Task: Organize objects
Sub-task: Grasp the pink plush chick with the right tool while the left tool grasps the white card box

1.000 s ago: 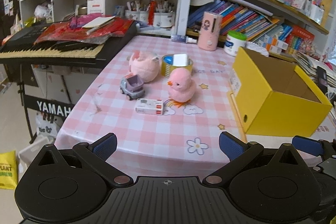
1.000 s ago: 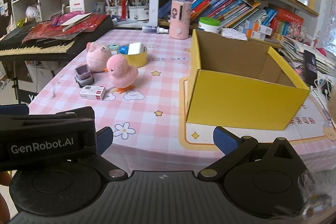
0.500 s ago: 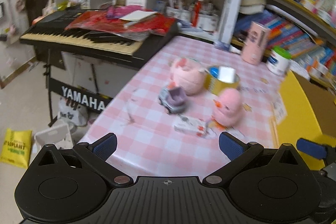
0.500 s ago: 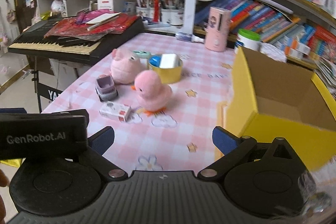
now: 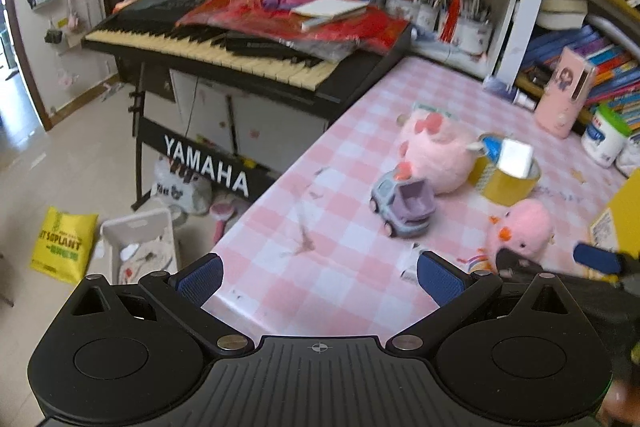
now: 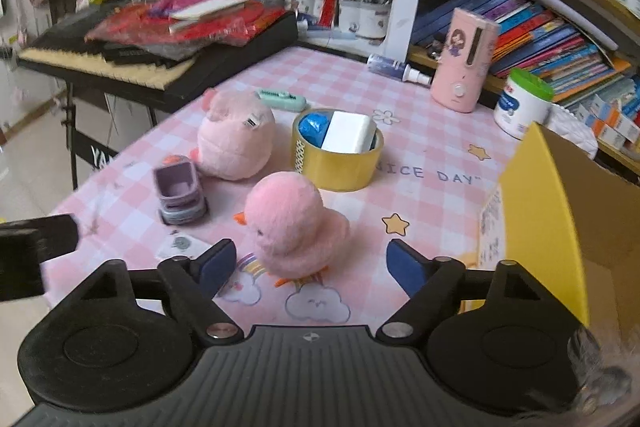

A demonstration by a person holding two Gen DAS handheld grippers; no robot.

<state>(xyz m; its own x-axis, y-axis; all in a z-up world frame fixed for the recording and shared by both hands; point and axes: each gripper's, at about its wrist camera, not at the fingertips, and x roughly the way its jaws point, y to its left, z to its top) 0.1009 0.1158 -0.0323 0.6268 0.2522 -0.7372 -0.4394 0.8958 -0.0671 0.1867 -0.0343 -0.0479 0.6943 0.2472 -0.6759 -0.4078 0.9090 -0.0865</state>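
A pink plush chick point(image 6: 294, 227) stands on the pink checked table point(image 6: 420, 131), just ahead of my open right gripper point(image 6: 310, 269) and between its fingers' line. Behind it are a yellow tape roll point(image 6: 338, 155) with a white block inside, a round pink plush point(image 6: 236, 139) and a purple toy truck point(image 6: 180, 195). A small white box point(image 6: 182, 247) lies by the left finger. The open yellow box point(image 6: 568, 223) is at the right. My left gripper point(image 5: 320, 277) is open and empty over the table's near left edge; it sees the truck point(image 5: 404, 205) and chick point(image 5: 520, 231).
A Yamaha keyboard point(image 5: 224, 47) piled with red papers stands left of the table. Shelves of books and pen cups point(image 6: 360, 11) line the back. A pink dispenser point(image 6: 466, 61) and a white jar point(image 6: 522, 103) stand at the table's far edge. Bags and a bin point(image 5: 140, 247) lie on the floor.
Both grippers have moved left and forward. The right gripper has closed in on the pink chick; the left view has swung toward the keyboard and floor. Both stay open.
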